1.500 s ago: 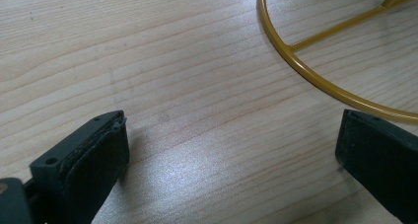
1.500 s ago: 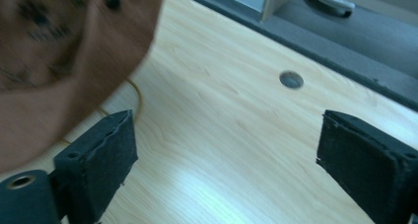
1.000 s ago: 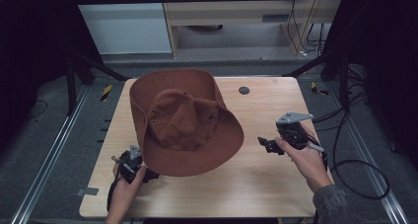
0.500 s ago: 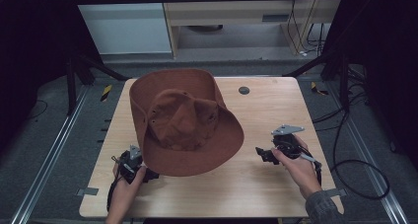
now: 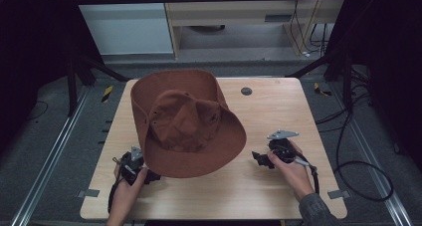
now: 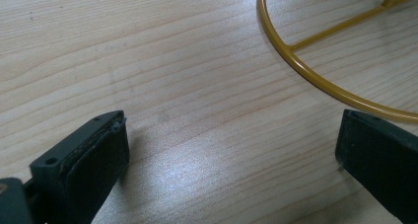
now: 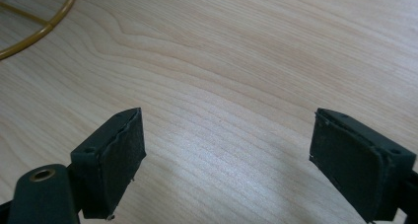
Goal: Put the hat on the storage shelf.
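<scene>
**Both grippers low on the table, hat between them**

From the high view we see a wide-brimmed brown fabric hat [image 5: 186,124] sitting over the middle of the pale wooden table [image 5: 278,106], crown up and brim spreading toward us. Our left gripper [image 5: 149,176] rests at the near left, just beside and partly under the brim's edge. Our right gripper [image 5: 259,159] lies near the brim's right side, clear of it, with its grey three-cornered plate [image 5: 282,134] on top. A small dark round disc [image 5: 246,91] sits on the far part of the table.

In the left gripper view we find the left gripper [image 6: 231,160] spread wide, with bare wood between its jaws and nothing held. A thin yellow metal ring with spokes [image 6: 305,71] curves across the top right, close to one jaw.

In the right gripper view the right gripper [image 7: 226,160] is likewise spread wide and empty above the wood. The same yellow ring [image 7: 44,29] shows at the top left, apart from the jaws.
</scene>
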The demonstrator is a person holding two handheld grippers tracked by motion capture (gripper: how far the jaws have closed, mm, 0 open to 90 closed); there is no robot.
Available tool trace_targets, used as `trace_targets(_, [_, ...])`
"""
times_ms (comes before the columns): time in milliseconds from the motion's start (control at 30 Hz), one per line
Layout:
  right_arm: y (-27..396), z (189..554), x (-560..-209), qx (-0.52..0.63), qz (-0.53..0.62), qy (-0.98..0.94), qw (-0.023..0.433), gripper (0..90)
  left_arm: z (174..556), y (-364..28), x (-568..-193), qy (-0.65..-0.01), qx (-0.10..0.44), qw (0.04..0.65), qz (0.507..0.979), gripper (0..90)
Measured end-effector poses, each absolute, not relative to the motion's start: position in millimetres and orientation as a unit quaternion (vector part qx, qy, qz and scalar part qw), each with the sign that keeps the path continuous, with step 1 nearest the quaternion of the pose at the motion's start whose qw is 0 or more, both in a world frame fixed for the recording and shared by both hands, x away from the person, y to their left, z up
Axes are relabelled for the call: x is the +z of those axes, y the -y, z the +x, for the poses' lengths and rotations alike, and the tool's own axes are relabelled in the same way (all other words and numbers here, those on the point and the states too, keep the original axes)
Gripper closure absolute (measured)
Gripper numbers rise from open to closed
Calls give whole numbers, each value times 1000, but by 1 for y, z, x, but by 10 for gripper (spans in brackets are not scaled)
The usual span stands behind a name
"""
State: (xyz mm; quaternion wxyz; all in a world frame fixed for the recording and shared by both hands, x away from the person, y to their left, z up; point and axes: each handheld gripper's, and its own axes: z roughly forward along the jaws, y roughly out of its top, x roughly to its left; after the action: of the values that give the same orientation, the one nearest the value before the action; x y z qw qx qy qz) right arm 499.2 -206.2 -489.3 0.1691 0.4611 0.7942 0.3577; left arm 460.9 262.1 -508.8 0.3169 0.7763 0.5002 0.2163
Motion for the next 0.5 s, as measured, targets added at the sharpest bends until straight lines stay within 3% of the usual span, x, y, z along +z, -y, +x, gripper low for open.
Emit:
trace_targets(300, [198,504,-505,342,472,-794,171,110,461,-262,-509,-500,216,317,776,0])
trace_targets(500, [191,501,-509,333,465,-795,200,86,461,-262,-509,-500,217,317,776,0])
